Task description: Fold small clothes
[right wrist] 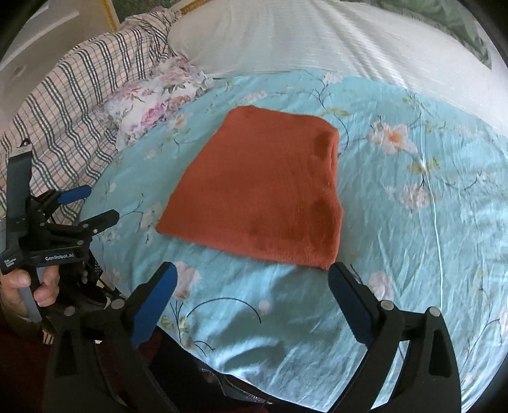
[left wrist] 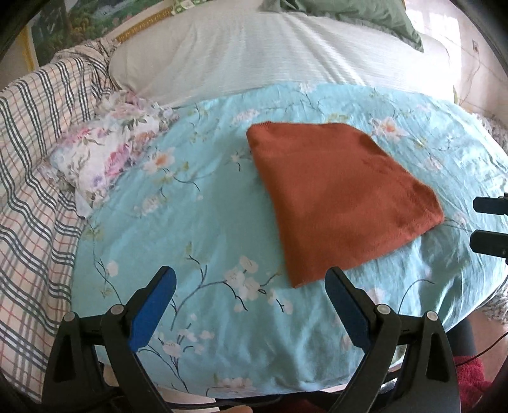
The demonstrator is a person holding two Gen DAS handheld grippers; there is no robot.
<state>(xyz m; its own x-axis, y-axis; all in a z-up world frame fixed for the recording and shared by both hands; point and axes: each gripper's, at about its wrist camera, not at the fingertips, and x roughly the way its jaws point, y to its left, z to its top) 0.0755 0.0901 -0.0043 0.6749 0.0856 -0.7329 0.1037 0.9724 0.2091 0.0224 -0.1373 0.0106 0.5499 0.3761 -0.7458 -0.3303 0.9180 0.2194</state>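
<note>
A rust-orange garment lies folded into a flat rectangle on the light-blue floral sheet; it also shows in the right wrist view. My left gripper is open and empty, held just short of the garment's near corner. My right gripper is open and empty, just short of the garment's near edge. In the right wrist view the left gripper shows at the left, open, in a hand. The right gripper's fingertips show at the right edge of the left wrist view.
A floral-print cloth bundle lies left of the garment on the sheet's edge. A plaid blanket covers the left side. A white bedspread stretches behind, with a green pillow at the far end.
</note>
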